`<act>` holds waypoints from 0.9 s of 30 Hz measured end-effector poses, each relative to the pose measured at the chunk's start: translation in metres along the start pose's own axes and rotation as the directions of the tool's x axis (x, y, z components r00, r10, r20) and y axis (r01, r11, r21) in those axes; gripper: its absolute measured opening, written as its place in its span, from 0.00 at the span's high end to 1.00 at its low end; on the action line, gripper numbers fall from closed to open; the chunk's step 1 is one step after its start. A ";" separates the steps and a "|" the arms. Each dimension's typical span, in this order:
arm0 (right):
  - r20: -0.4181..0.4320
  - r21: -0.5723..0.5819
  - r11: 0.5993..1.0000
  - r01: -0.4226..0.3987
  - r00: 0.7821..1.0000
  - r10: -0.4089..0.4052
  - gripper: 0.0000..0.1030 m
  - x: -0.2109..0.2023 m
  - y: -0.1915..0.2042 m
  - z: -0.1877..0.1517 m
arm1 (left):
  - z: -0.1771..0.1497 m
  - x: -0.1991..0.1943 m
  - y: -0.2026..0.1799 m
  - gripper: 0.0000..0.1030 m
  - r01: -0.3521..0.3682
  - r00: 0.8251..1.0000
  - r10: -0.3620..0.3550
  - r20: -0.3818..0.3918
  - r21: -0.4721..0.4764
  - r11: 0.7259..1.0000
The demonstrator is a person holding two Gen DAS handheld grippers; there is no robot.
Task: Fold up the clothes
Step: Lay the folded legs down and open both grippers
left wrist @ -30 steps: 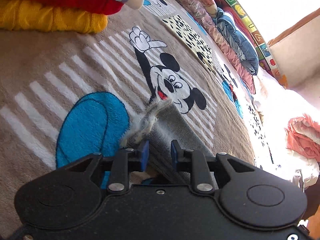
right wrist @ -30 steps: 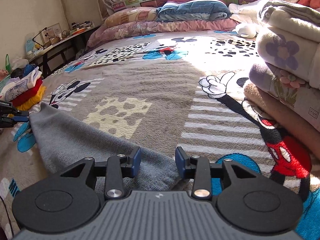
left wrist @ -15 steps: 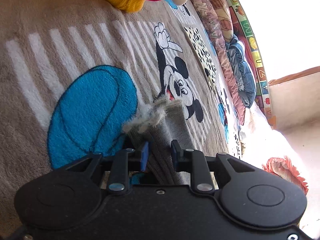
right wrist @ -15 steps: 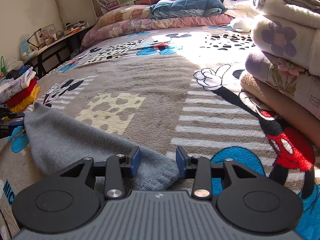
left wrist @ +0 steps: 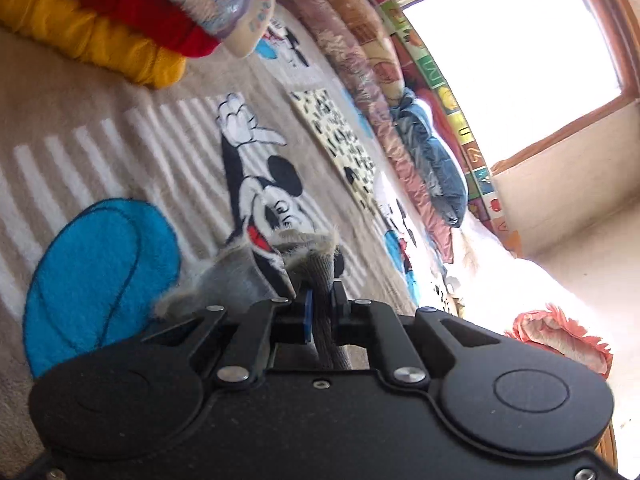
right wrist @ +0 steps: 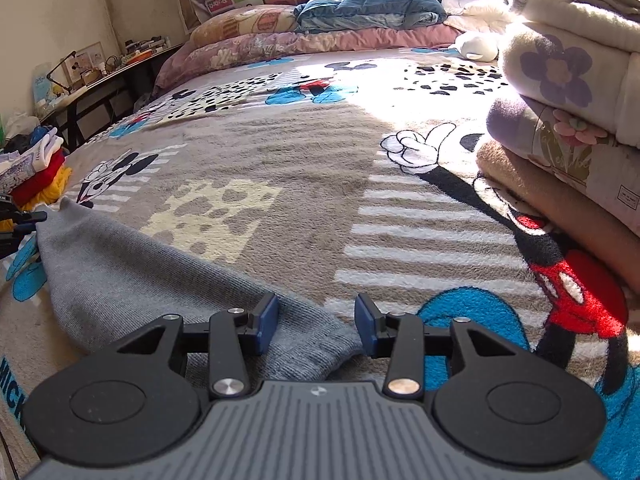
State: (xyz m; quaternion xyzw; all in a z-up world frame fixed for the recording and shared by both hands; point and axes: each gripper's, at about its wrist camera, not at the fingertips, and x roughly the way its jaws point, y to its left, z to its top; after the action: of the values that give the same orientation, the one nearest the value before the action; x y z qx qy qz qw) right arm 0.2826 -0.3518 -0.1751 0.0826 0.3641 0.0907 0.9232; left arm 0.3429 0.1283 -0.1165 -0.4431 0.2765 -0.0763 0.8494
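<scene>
At lower centre, the left gripper [left wrist: 320, 300] is pinched tight on a bunched edge of the grey knit [left wrist: 322, 276]. The right gripper [right wrist: 316, 318] gapes wide, the knit's near corner [right wrist: 168, 276] lying between its fingers, seemingly unclamped, stretching left over the blanket [right wrist: 304, 168].

Grey knit garment [right wrist: 160, 264] on tan, white-striped Mickey Mouse blanket [right wrist: 312, 152].

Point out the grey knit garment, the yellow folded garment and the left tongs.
grey knit garment [right wrist: 132, 268], right wrist view, on its flat middle stretch.
yellow folded garment [left wrist: 92, 36], left wrist view, on its upper rolled edge.
left tongs [left wrist: 320, 304], left wrist view, midway between the fingertips, shut on grey cloth.
</scene>
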 end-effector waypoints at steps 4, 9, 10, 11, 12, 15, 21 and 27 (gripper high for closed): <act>-0.017 0.043 0.999 0.007 1.000 -0.006 0.57 0.005 -0.005 -0.002 | 0.002 0.005 -0.003 0.94 0.009 1.000 -0.009 -0.001 0.020 1.000; -0.013 0.092 0.996 0.006 1.000 -0.005 0.56 0.007 -0.010 -0.007 | -0.002 0.019 0.012 0.94 -0.034 0.999 0.034 -0.025 0.008 0.999; -0.013 0.091 0.996 0.009 1.000 -0.008 0.56 0.008 -0.009 -0.007 | -0.004 0.020 0.015 0.94 -0.051 0.998 0.051 -0.029 0.018 0.999; -0.013 0.094 0.996 0.010 1.000 -0.009 0.56 0.008 -0.009 -0.007 | -0.006 0.021 0.020 0.95 -0.065 0.997 0.066 -0.034 0.019 0.998; -0.013 0.096 0.995 0.009 1.000 -0.008 0.56 0.008 -0.009 -0.007 | -0.008 0.021 0.025 0.95 -0.076 0.996 0.077 -0.042 0.012 0.997; -0.011 0.103 0.995 0.006 1.000 -0.005 0.56 0.008 -0.011 -0.007 | -0.013 0.016 0.035 0.95 -0.083 0.996 0.083 -0.044 -0.001 0.997; -0.007 0.102 0.995 0.002 1.000 -0.002 0.56 0.009 -0.012 -0.008 | -0.016 0.012 0.038 0.94 -0.076 0.997 0.076 -0.027 0.009 0.997; -0.008 0.098 0.995 0.013 1.000 -0.012 0.56 0.008 -0.009 -0.008 | -0.020 0.013 0.043 0.93 -0.138 0.989 0.137 -0.059 -0.003 0.990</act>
State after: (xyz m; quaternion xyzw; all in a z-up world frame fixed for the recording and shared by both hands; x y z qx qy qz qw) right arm 0.2840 -0.3583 -0.1882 0.1251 0.3720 0.0672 0.9173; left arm 0.3380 0.1348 -0.1649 -0.4235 0.3314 -0.0296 0.8426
